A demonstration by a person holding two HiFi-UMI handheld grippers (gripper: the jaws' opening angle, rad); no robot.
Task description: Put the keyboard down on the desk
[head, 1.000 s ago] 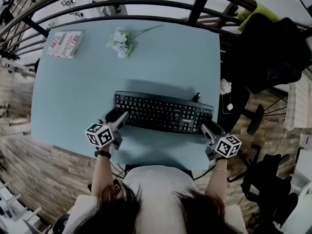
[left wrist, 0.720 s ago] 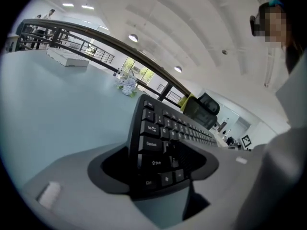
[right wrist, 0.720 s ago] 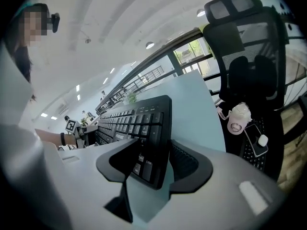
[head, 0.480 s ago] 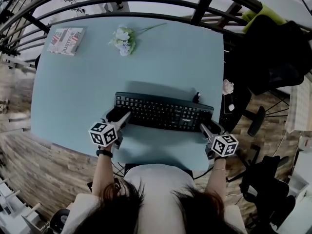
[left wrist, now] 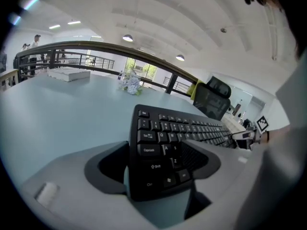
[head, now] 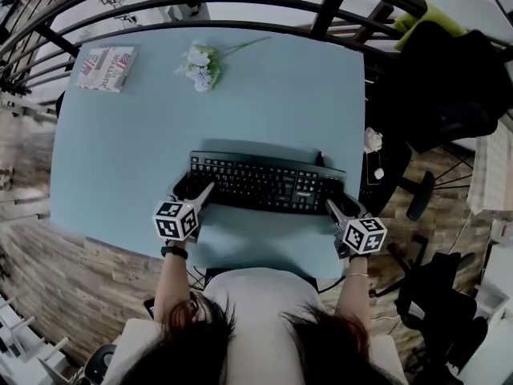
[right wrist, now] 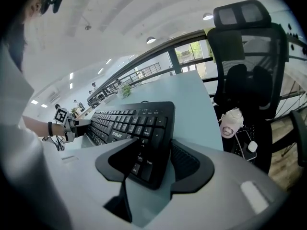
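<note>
- The keyboard (head: 264,184) is black and lies crosswise over the near half of the pale blue desk (head: 120,151), its long side about parallel to the near edge.
- The left gripper (head: 192,192) has its jaws clamped on the keyboard's left end. In the left gripper view one jaw lies over the keys by the shift and control corner, and the other sits under the keyboard's edge.
- The right gripper (head: 333,207) is closed the same way on the right end, at the number-pad corner. One jaw sits on top of the keys and one below.
- A dark shadow runs on the desk along the keyboard's far side (the pictures do not settle whether the underside touches the surface or hangs just above it).
- In both gripper views the keyboard sits nearly level, stretching from one gripper toward the other.
- A small bunch of white flowers (head: 200,66) lies near the far edge of the desk, well apart from the keyboard.
- A flat printed box (head: 107,58) lies at the far left corner.
- A black office chair (head: 445,87) stands off the desk's right side, with a small pale round object (head: 371,140) just beside the desk's right edge.
- A dark curved railing (head: 240,6) runs behind the desk.
</note>
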